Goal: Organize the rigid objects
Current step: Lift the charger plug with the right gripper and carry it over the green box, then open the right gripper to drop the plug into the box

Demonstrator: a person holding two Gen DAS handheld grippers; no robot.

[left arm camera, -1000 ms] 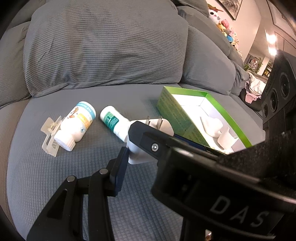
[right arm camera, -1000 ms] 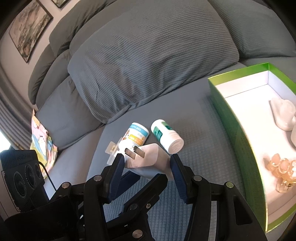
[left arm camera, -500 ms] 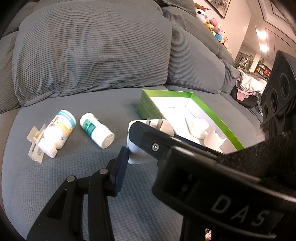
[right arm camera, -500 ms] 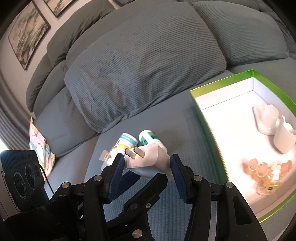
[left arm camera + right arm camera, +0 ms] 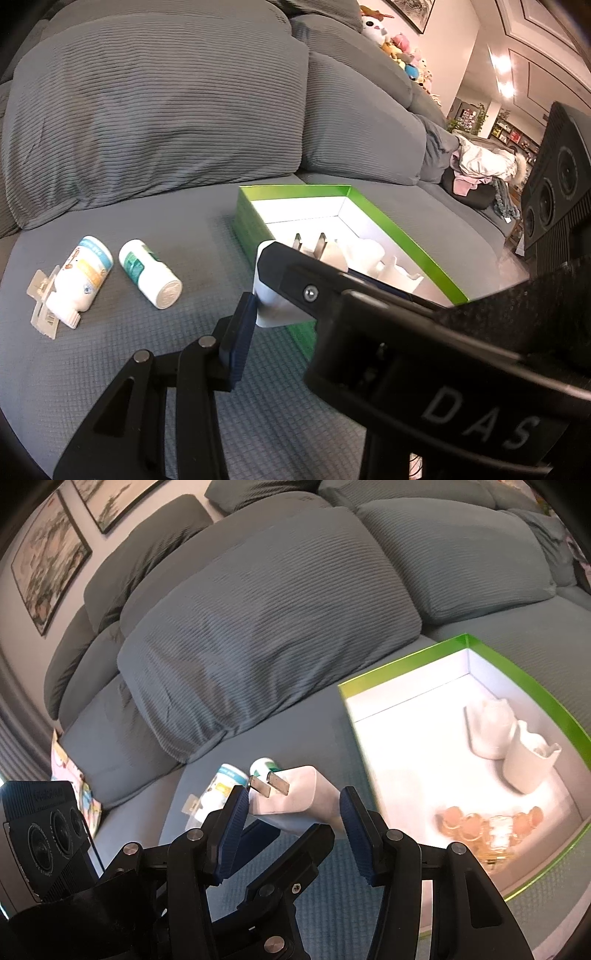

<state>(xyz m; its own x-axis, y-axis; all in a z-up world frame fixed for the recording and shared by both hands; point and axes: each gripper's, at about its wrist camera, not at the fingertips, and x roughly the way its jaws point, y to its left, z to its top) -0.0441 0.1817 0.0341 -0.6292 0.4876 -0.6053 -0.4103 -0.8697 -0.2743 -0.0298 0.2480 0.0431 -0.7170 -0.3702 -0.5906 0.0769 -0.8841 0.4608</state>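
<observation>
A white plug adapter (image 5: 295, 797) with two metal prongs is held above the grey sofa seat. My right gripper (image 5: 290, 812) is shut on it, and my left gripper (image 5: 273, 295) is shut on the same adapter (image 5: 273, 310) from the other side. The green box (image 5: 413, 661) with a white inside lies to the right and holds two white pieces (image 5: 509, 746) and an orange beaded item (image 5: 487, 827). Two white bottles (image 5: 151, 273) lie on the seat to the left, beside a clear plastic clip (image 5: 40, 302).
Large grey cushions (image 5: 155, 110) stand behind the seat. A colourful booklet (image 5: 70, 782) lies at the far left of the sofa. Plush toys (image 5: 391, 40) and a pile of clothes (image 5: 480, 166) sit far right. The other gripper's camera block (image 5: 554, 173) shows at the right edge.
Both grippers have carried the adapter to the right, toward the green box. The bottles have slid to the left in both views and more of the box inside shows.
</observation>
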